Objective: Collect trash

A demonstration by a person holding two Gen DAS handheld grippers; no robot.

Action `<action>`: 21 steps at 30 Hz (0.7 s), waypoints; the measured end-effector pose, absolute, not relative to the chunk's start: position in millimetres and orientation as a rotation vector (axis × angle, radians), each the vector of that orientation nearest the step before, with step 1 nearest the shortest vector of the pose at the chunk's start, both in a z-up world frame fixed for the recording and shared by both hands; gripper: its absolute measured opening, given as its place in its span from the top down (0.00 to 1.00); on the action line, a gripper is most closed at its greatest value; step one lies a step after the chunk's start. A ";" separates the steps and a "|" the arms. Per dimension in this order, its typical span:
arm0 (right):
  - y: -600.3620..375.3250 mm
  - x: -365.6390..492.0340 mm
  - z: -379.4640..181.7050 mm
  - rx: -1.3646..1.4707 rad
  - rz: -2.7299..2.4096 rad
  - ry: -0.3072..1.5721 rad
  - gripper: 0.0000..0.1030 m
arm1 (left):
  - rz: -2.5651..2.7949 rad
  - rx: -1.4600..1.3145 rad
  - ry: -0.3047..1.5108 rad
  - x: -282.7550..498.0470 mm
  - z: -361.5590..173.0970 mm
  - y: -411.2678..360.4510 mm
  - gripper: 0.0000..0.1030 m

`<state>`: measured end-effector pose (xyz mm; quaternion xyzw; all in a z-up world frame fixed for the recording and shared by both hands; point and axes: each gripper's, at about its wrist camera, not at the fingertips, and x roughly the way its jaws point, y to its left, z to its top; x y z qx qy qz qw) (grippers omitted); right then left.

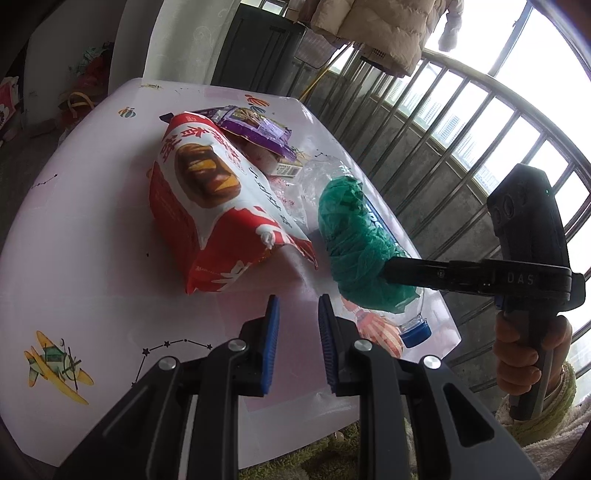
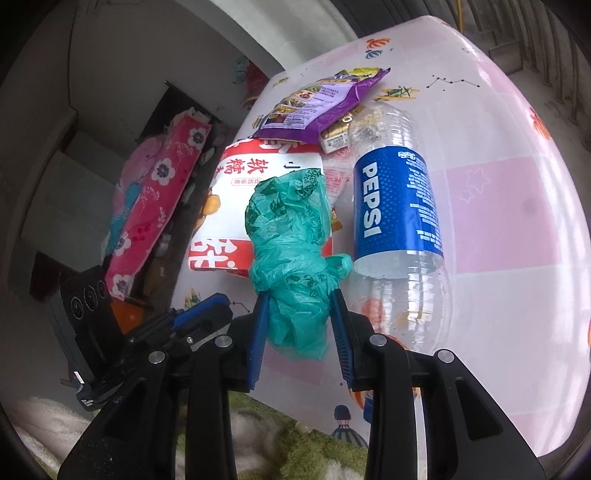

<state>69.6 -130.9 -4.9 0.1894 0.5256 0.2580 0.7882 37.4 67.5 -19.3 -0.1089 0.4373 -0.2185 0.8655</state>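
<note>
**Green bag held over a table full of trash**

A pink and white table (image 1: 92,229) with little drawings on it is seen by a barred window (image 1: 480,122). A puffy coat (image 1: 376,26) is hung up by the bars at the far end.

The trash is kept together in one heap on the table, most likely so it can be picked up piece by piece. A big red and white snack bag (image 1: 207,206) is laid on the left. A purple wrapper (image 2: 325,107) is laid on its far end. A clear bottle (image 2: 395,206) with a blue label is laid on its side to the right, with its blue cap at the near edge.

A knotted green plastic bag (image 2: 291,254) is held up in the right claw (image 2: 299,325). The blue pads are set on both sides of the bag's near end, and the claw is partly open around it. The bag is probably meant to hold the trash, and it is not yet opened.

The left claw (image 1: 297,328) is held over bare table, near the snack bag. Its pads are a little apart and nothing is held between them.

A small yellow packet (image 2: 334,138) is tucked under the purple wrapper, and what it is cannot be told. How hard the bag is squeezed cannot be told either. Part of the bottle is hidden behind the green bag in the left view. A person's hand (image 1: 532,354) is seen on the right claw's handle.
</note>
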 end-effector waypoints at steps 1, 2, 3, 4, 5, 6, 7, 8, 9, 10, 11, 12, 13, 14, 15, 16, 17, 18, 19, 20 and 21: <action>-129.0 68.4 -3.4 0.383 0.551 1.130 0.63 | -0.458 -0.225 0.918 37.3 -19.7 66.5 0.80; -127.7 67.1 -1.2 0.358 0.549 1.123 0.56 | -0.460 -0.224 0.921 37.3 -20.5 66.3 0.80; -127.1 66.0 1.6 0.336 0.550 1.110 0.49 | -0.462 -0.223 0.924 37.7 -21.2 65.8 0.80; -127.6 64.9 4.7 0.323 0.554 1.092 0.47 | -0.464 -0.222 0.927 38.3 -21.9 65.8 0.80; -128.7 61.7 6.9 0.318 0.561 1.078 0.44 | -0.466 -0.219 0.929 38.1 -22.2 64.8 0.80; -131.0 61.7 9.3 0.323 0.567 1.066 0.42 | -0.469 -0.217 0.929 37.8 -22.5 63.6 0.80; -134.2 62.9 11.6 0.334 0.567 1.052 0.41 | -0.473 -0.213 0.930 38.2 -22.7 62.7 0.80; -138.3 64.9 13.5 0.348 0.558 1.038 0.40 | -0.474 -0.210 0.933 38.3 -23.3 61.7 0.80; -143.5 67.1 15.4 0.360 0.547 1.027 0.40 | -0.475 -0.209 0.937 38.8 -24.2 61.2 0.80; -148.4 70.5 15.9 0.367 0.528 1.018 0.40 | -0.475 -0.210 0.940 39.6 -24.3 60.1 0.80; -152.5 74.4 16.8 0.369 0.499 1.011 0.40 | -0.476 -0.210 0.944 39.9 -25.1 60.0 0.80; -156.6 78.7 16.5 0.366 0.468 1.007 0.40 | -0.476 -0.210 0.946 40.0 -25.7 59.9 0.80; -160.1 83.4 15.5 0.361 0.440 1.003 0.39 | -0.478 -0.210 0.947 40.4 -26.1 60.1 0.80; -163.8 87.0 14.0 0.354 0.408 1.000 0.35 | -0.482 -0.212 0.947 40.5 -25.8 60.3 0.80; -166.9 91.8 11.3 0.344 0.379 1.004 0.33 | -0.489 -0.215 0.945 40.4 -25.5 60.3 0.80; -168.7 97.6 7.8 0.333 0.364 1.016 0.33 | -0.497 -0.219 0.944 40.6 -25.3 60.1 0.80; -170.2 103.1 3.3 0.331 0.367 1.032 0.31 | -0.506 -0.225 0.944 40.7 -25.0 59.8 0.80; -171.6 108.5 -1.6 0.337 0.377 1.051 0.30 | -0.517 -0.231 0.944 41.0 -24.8 59.2 0.80; -172.4 113.4 -6.5 0.349 0.389 1.072 0.30 | -0.528 -0.237 0.947 41.6 -25.0 58.3 0.78; -173.0 118.8 -11.9 0.366 0.406 1.094 0.30 | -0.536 -0.244 0.951 41.8 -25.2 56.5 0.76; -174.5 122.5 -17.1 0.386 0.420 1.116 0.30 | -0.541 -0.251 0.953 42.6 -25.5 55.6 0.71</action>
